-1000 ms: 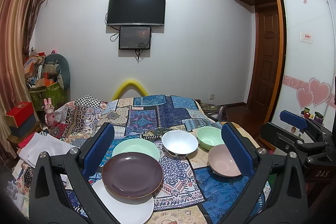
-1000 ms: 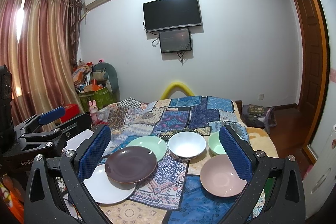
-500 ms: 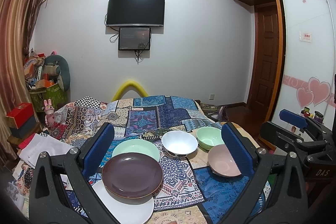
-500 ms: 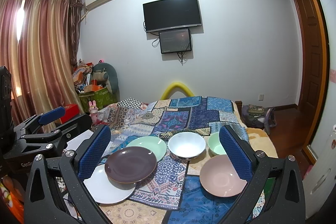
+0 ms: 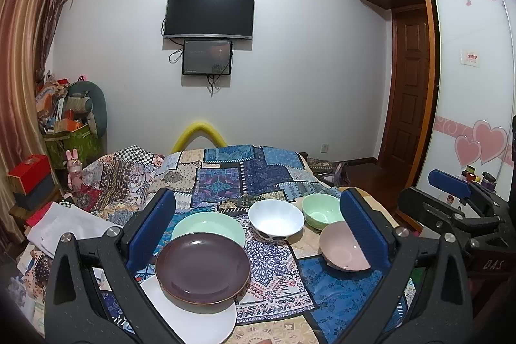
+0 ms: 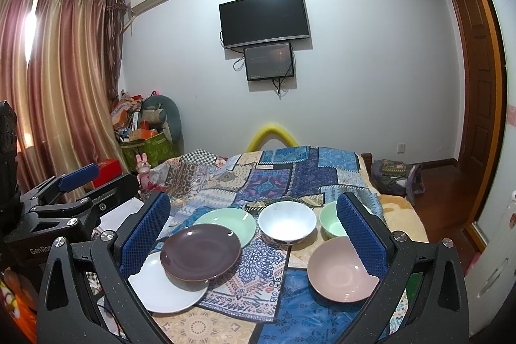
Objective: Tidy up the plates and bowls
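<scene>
Both my tongs are spread wide with nothing between the pads: left tongs (image 5: 258,234), right tongs (image 6: 253,232). They hang above the near end of the bed (image 5: 245,173), which is covered by a patchwork quilt (image 6: 274,176).

Dishes sit on the quilt. Brown plate (image 5: 202,267) lies on top of the white plate (image 5: 196,319), covering its far part; the white plate's left edge is hidden behind my left tongs' finger in both views. Green plate (image 5: 209,224) is just behind the brown one; its near rim is cut off by it, and I cannot tell if they touch. White bowl (image 5: 276,220) sits mid-bed, with some dark marks on its near underside that I can't make out. Green bowl (image 5: 322,211) is just right of it; in the right wrist view it is half hidden behind the blue pad (image 6: 361,237). Pink bowl (image 6: 342,270) sits nearest on the right, its right rim covered by that same pad; in the left wrist view it looks tilted.

From the left wrist view the right tongs' body shows at the frame's right edge, partly cropped. On the wall: TV (image 5: 209,13), with a smaller screen (image 5: 207,57) under it, content unreadable. Yellow arch (image 5: 201,136) behind the bed, its lower ends hidden.
</scene>
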`<state>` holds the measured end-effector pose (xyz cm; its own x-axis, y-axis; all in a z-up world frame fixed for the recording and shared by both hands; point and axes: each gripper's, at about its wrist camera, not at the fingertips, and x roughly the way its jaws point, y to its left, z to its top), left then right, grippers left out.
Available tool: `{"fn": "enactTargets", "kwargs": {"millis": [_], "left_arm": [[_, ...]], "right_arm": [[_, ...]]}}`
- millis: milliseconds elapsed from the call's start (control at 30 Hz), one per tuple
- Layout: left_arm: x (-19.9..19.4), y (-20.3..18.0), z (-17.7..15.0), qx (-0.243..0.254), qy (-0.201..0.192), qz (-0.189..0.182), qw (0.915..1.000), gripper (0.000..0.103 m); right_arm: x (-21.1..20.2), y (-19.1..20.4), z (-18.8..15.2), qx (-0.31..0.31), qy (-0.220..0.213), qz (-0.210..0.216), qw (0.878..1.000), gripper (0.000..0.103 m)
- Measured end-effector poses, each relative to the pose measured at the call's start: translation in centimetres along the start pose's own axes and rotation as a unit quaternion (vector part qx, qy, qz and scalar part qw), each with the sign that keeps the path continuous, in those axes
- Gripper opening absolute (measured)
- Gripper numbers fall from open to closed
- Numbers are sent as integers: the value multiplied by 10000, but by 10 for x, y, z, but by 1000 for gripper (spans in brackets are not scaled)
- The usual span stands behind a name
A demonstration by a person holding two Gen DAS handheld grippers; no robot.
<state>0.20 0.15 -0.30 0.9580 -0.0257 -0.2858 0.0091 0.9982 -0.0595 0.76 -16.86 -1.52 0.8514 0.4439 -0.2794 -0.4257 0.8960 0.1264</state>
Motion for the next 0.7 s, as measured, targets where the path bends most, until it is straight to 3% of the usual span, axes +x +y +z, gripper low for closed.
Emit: {"fn": "enactTargets", "kwargs": {"millis": [400, 700], "left_arm": [[30, 38, -12, -249, 247, -16, 9994, 103], [72, 97, -40, -360, 639, 376, 9966, 102]], "right_arm": [[32, 9, -8, -76, 256, -47, 9996, 103], [76, 14, -30, 35, 725, 95, 9973, 103]]}}
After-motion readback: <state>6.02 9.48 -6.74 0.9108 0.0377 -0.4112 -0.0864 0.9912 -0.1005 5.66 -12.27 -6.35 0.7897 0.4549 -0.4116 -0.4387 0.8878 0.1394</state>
